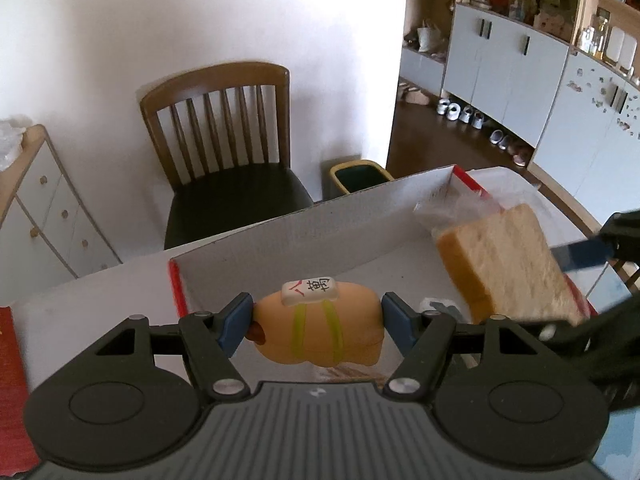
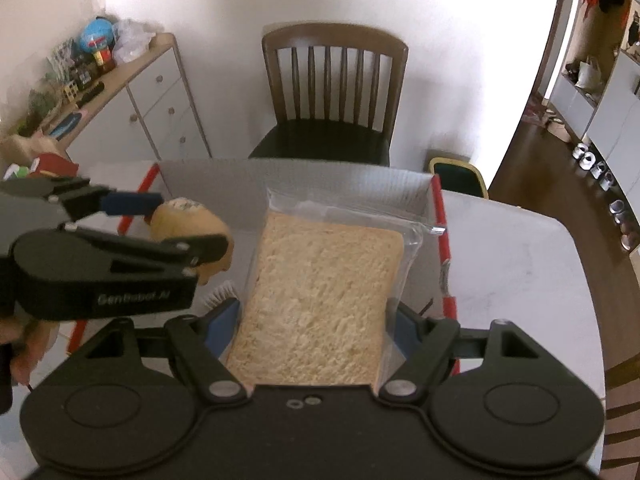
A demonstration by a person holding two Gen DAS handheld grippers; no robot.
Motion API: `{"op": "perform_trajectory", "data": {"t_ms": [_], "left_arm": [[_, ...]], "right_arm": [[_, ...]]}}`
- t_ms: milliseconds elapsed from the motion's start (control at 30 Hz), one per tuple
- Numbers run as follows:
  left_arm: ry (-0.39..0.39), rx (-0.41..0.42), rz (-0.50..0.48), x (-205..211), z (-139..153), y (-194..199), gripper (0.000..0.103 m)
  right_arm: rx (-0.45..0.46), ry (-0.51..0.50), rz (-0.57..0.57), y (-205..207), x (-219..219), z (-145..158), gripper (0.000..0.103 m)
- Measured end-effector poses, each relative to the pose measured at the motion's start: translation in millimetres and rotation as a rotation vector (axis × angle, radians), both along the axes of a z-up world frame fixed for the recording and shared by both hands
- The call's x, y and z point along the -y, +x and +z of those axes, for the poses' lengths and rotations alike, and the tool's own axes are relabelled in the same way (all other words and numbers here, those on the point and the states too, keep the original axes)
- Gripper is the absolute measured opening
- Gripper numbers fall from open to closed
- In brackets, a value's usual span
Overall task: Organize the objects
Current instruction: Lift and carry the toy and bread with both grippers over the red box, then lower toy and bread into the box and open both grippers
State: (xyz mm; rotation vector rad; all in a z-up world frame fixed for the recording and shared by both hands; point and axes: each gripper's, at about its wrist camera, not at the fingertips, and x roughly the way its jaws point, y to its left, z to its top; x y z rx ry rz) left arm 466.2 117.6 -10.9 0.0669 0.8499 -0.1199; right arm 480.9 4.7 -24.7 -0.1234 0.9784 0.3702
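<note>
Left gripper (image 1: 316, 324) clamps the tan toy (image 1: 318, 330) between its pads — right gripper (image 2: 316, 332) grips the bagged bread slice (image 2: 320, 296), both above the cardboard box (image 1: 304, 236).

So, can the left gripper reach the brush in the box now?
Probably not: the left gripper is already shut on a toy, and the brush lies in the box beneath it.

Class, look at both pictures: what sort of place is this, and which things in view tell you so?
Most likely a home dining area. A wooden dining chair stands at a white table, a drawer sideboard lines the wall, and shoes sit beside tall cabinets.
</note>
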Motion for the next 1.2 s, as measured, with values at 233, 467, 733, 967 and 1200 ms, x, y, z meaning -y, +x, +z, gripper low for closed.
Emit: {"op": "perform_trajectory", "data": {"t_ms": [233, 467, 733, 967, 1200], "left_arm": [[0.020, -0.069, -0.015, 5, -24, 22, 0.071], [0.025, -0.131, -0.036, 9, -46, 33, 0.071], [0.012, -0.179, -0.017, 8, -58, 39, 0.071], [-0.001, -0.171, 0.008, 8, -57, 37, 0.072], [-0.034, -0.137, 0.010, 10, -43, 24, 0.072]], "right_arm": [[-0.019, -0.006, -0.025, 5, -3, -24, 0.077], [-0.056, 0.015, -0.039, 7, 1, -37, 0.077], [-0.028, 0.027, -0.023, -1, 6, -33, 0.087], [-0.001, 0.040, -0.010, -11, 12, -19, 0.089], [0.027, 0.048, 0.005, -23, 19, -1, 0.090]]}}
